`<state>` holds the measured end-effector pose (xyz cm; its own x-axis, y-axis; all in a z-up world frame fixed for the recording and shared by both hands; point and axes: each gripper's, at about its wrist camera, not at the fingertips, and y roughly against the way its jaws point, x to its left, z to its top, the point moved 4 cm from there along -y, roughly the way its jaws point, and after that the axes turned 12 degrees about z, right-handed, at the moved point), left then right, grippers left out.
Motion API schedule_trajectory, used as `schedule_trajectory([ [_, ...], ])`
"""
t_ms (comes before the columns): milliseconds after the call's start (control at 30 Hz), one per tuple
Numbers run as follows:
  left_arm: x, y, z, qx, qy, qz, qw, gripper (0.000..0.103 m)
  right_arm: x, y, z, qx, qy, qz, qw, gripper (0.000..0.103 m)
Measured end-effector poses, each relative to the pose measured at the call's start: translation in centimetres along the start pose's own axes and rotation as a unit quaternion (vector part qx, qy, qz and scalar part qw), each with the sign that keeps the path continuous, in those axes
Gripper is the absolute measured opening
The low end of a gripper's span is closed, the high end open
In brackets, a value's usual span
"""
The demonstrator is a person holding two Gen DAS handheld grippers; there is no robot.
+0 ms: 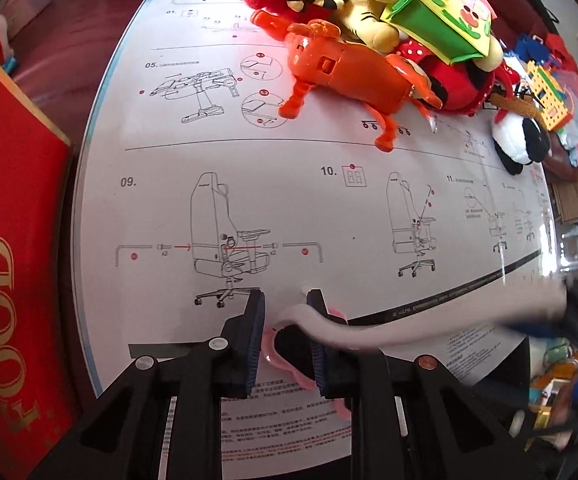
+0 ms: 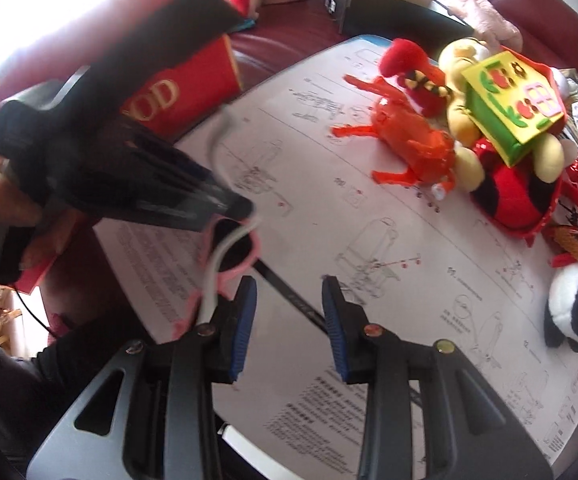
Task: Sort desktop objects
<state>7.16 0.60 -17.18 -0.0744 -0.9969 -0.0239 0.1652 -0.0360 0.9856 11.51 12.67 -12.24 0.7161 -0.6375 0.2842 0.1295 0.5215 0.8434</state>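
two tools over the tabletop (image 1: 101,184): left tool (image 1: 285,336) pinches pink sunglasses (image 1: 289,348) with a white cable (image 1: 409,328); right tool (image 2: 289,320) spread, empty.

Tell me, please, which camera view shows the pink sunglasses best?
The right wrist view: the pink sunglasses show a dark lens and frame under the left gripper. In the left wrist view the sunglasses are mostly hidden between its fingers.

You can read "FOOD" in gold letters on the red box (image 1: 13,208). The white instruction sheet (image 1: 289,200) shows step numbers "01.", "05.", "09.", "10.", "11." and "x2" beside chair diagrams.
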Motion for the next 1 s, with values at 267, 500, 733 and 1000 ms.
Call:
schedule_trajectory([
  [267,0.7,-0.4,0.4,0.002,0.002,0.017,0.9998,0.021,3.2,-3.8,-1.7,0.041,-0.02,0.004,0.999,0.037],
  [500,0.6,-0.8,0.5,0.005,-0.018,0.026,0.9995,0.021,0.5,-3.2,-1.9,0.017,-0.096,-0.037,0.995,0.024],
  [733,0.5,-0.2,0.4,-0.016,-0.025,0.013,0.9995,0.021,-1.9,-1.9,-1.6,-0.012,-0.176,-0.011,0.984,0.02],
  [1000,0.4,1.1,1.4,-0.062,-0.032,0.009,0.9975,0.021,-6.0,0.0,-2.2,-0.04,-0.291,0.048,0.955,0.011],
])
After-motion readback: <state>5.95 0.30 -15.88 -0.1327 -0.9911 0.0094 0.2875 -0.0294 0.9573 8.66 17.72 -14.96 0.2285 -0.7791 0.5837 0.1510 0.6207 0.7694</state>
